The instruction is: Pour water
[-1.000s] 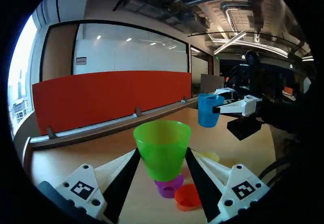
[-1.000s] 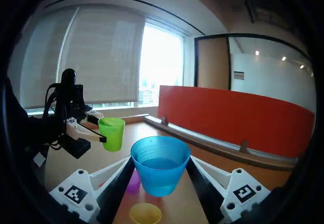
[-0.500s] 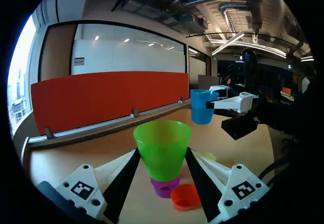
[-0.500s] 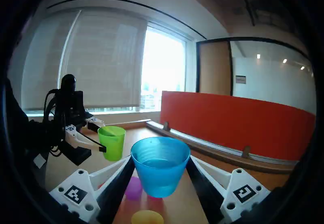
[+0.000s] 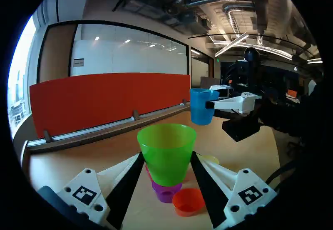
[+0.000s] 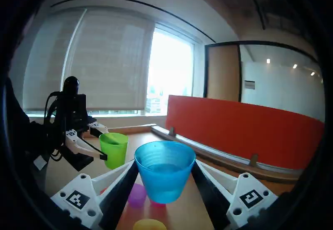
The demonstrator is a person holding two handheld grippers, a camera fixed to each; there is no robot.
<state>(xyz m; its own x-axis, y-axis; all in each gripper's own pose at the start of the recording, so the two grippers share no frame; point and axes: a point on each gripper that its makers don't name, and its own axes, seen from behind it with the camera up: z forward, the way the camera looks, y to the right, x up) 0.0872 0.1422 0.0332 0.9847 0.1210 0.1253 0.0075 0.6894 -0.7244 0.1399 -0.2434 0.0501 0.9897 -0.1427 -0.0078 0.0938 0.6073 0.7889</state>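
**As both cups hang over the table: approach, pour not begun**

While the left gripper (image 5: pixel 167 158) clamps the green cup (image 5: pixel 167 142) upright, near centre, the right gripper (image 6: pixel 165 165) clamps the blue cup (image 6: pixel 165 182), upright with water inside, far right of green and apart from it. Judged step: bringing the cups together, no tilt yet. Next: get blue's rim over green's mouth, then tip slowly. Count: two grippers, two big cups, three small cups on the table (image 5: pixel 75 159): purple (image 5: pixel 165 191), orange (image 5: pixel 188 201), yellow (image 5: pixel 211 159). A possible fourth is unclear.
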